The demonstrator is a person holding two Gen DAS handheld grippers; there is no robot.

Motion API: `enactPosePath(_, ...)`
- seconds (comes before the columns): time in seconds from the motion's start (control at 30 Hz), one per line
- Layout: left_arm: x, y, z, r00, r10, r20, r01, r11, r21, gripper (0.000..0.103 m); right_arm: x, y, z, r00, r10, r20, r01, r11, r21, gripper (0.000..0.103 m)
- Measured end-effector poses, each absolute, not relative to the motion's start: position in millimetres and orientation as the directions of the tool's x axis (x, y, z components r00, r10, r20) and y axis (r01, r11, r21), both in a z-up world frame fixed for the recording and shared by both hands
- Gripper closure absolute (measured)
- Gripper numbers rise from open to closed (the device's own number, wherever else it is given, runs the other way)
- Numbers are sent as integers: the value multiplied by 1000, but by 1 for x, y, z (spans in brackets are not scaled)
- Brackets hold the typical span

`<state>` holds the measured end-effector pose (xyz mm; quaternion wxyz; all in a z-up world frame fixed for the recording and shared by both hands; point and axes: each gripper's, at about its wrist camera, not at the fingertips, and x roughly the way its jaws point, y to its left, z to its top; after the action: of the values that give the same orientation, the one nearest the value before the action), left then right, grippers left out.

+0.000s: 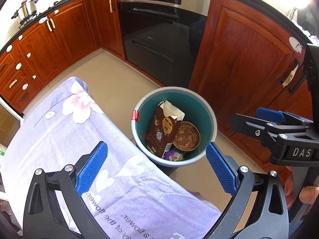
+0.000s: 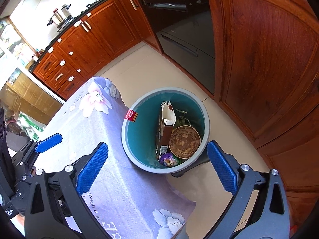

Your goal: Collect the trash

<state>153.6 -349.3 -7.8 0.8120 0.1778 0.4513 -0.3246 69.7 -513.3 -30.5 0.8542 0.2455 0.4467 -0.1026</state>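
Inside bin (image 1: 209,115): carton (image 1: 163,131), bowl (image 1: 186,139). Green scrap (image 2: 182,118) seen from right wrist only. Left tongs (image 1: 157,171), right tongs (image 2: 158,171) agape, empty.

White letters "DAS" stand on the black body of the right gripper (image 1: 247,119) at the right edge of the left wrist view. Along the bottom of that view, the lilac floral cloth (image 1: 65,131) carries upside-down print reading "a flower." and "of the flower". Carton and bin-sticker print is too small to read.

Floral cloth (image 1: 65,139) over table; wooden cabinets (image 1: 239,59); oven (image 1: 163,29); 2 pots (image 1: 27,9).
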Motion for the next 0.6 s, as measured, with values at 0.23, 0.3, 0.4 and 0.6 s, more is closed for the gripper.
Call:
enactPosePath(0.23,136,-329,2,426,-346,-836,658,753,24,4,56,-496,-10,581,8,-814,355,898,261,7)
enactPosePath(0.3,135,-324,3,430,-342,-835,648,762,21,4,54,-491,-7,573,-8,-819,347,909,233,7)
enactPosePath(0.4,133,-317,2,446,-326,-833,627,779,31,4,52,-485,-6,565,-21,-825,333,920,205,7)
enactPosePath(0.6,133,-306,-1,460,-296,-837,599,800,46,4,50,-473,-12,535,-38,-844,311,938,155,7)
